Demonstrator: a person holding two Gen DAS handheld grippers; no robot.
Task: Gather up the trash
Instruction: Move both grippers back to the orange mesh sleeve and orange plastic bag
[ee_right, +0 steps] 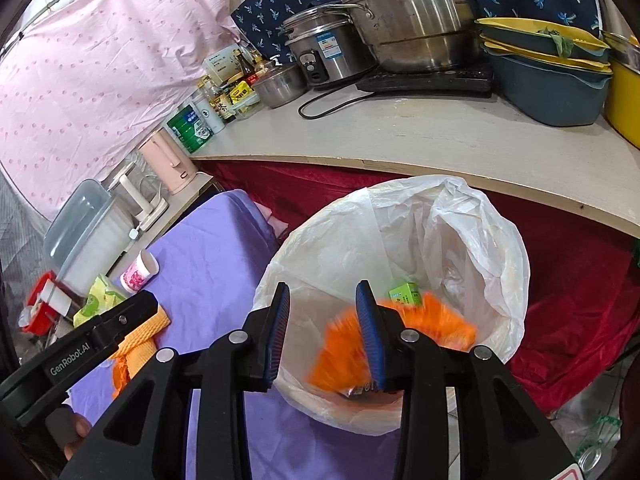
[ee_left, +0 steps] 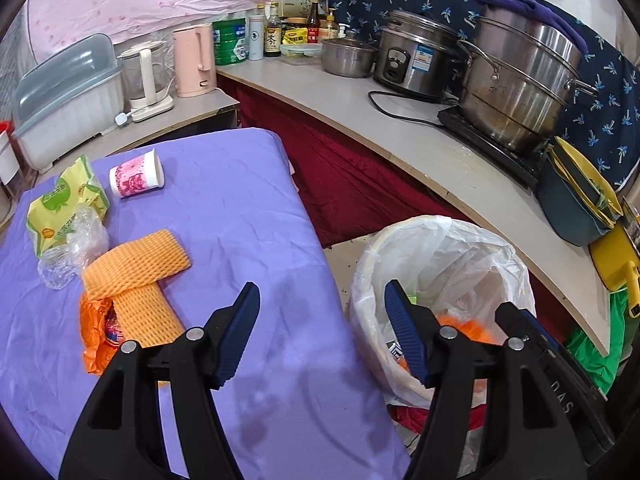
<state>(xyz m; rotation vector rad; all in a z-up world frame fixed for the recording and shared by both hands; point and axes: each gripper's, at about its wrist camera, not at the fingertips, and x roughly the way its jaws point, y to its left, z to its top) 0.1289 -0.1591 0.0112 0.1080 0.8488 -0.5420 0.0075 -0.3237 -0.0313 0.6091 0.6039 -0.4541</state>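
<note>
A bin lined with a white bag stands beside a purple-covered table. On the table lie a pink paper cup, a green wrapper, clear plastic, orange foam net and an orange bag. My left gripper is open and empty over the table's right edge. My right gripper is open above the bin; a blurred orange piece and a green box are in the bin.
A curved counter behind the bin carries a steel steamer pot, rice cooker, bottles and stacked basins. A pink kettle and dish box stand beyond the table. Red cloth hangs under the counter.
</note>
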